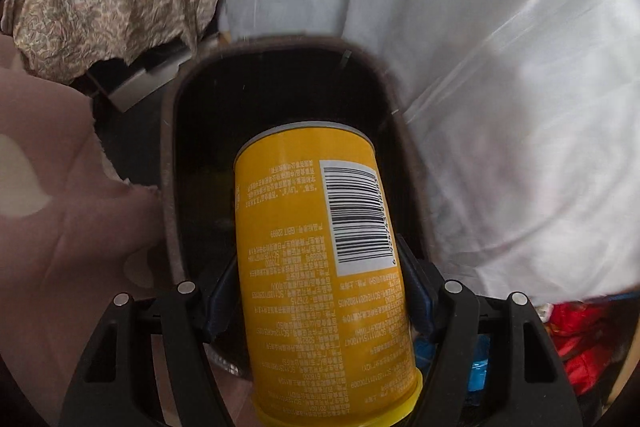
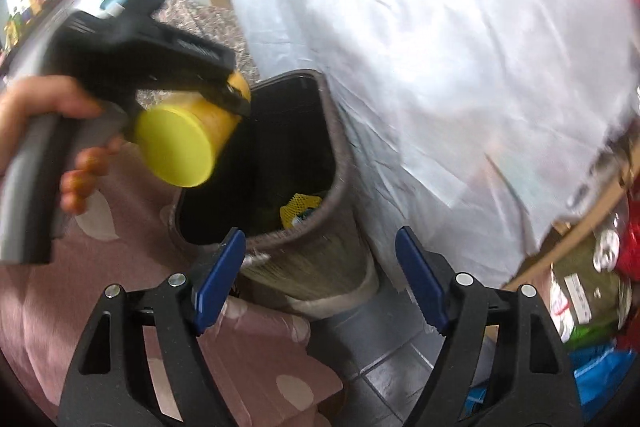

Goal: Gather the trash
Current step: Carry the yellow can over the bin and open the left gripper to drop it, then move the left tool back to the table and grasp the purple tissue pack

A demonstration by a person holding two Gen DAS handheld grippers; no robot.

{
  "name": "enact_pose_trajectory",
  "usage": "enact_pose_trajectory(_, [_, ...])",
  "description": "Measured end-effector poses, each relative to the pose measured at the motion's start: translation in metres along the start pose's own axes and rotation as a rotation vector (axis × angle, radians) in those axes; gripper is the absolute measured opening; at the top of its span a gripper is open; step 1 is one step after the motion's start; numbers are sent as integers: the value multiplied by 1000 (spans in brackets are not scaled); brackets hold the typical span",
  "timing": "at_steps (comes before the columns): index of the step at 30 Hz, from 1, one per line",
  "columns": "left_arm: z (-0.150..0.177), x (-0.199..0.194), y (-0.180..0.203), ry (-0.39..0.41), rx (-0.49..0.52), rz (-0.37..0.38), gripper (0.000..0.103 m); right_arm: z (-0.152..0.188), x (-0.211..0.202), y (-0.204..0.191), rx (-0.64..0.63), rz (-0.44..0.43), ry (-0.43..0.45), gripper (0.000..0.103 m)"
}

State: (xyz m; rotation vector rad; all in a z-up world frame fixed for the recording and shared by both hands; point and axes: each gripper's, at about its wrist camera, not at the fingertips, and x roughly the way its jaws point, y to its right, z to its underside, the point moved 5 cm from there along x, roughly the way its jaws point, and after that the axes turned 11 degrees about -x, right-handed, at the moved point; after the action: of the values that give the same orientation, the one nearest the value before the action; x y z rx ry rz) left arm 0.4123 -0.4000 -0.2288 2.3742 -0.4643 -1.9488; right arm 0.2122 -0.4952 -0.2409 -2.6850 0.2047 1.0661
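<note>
Left wrist view: looks steeply down along its fingers, close over the mouth of the dark oval woven-sided waste bin (image 1: pixel 280 75); the yellow cylindrical can (image 1: pixel 320 247) fills the near field.

Right wrist view: stands farther back, angled down, facing the same bin (image 2: pixel 340 187) from the side.

Shared: bin, can (image 2: pixel 188 135), white draped cloth (image 2: pixel 440 67), pink patterned fabric (image 2: pixel 120 267).

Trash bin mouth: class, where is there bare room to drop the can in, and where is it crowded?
The bin is dark and open below the yellow can held by the left gripper. Only yellow mesh trash lies inside. The white cloth crowds one side, the pink cloth the other.
</note>
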Motion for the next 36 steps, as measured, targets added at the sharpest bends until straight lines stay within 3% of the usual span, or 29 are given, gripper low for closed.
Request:
enact_pose_trajectory(10, [-12,39,0,-55,8,-94,70,14,-8,10,43,-5,12,77])
enact_pose_trajectory(13, [-12,33,4,-31,42,-104,80,12,-12,7,35,-3,21,77])
enact_pose_trajectory(16, [-11,19,12,12,77,-85,83,10,-16,4,16,13,25,78])
enact_pose_trajectory(18, [-8,7,18,32,95,-77,83,8,-22,1,8,19,35,78])
enact_pose_trajectory(22, [4,-39,28,104,110,27,83,4,-35,-1,11,21,63,87])
enact_pose_trajectory(27, [35,-99,26,220,175,110,87,-1,-46,-17,3,-21,84,87])
enact_pose_trajectory(36, [96,-201,-56,418,203,156,92,-15,-69,-79,-79,-116,122,87])
